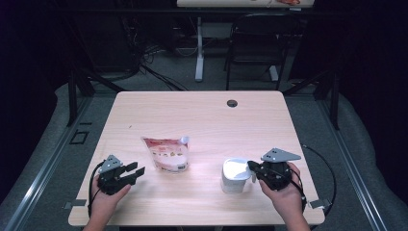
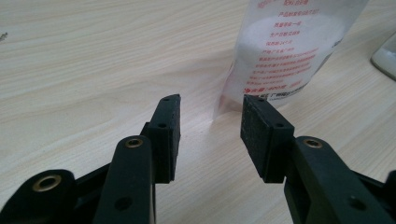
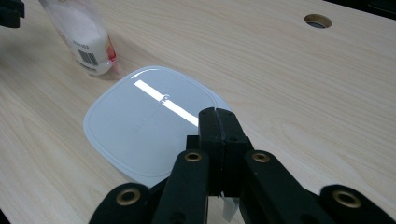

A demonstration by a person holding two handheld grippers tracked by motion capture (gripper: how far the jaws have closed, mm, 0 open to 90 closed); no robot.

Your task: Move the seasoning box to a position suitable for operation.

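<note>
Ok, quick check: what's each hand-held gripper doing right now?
Left hand-held gripper: open, nothing between the jaws, near the bag.
Right hand-held gripper: shut at the white container.

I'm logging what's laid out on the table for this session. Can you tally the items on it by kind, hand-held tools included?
Printed pouch with white contents: 1
White lidded container: 1
Hand-held tools: 2, the left tool with jaws apart and the right tool with jaws closed at the container's edge
Total: 4
</note>
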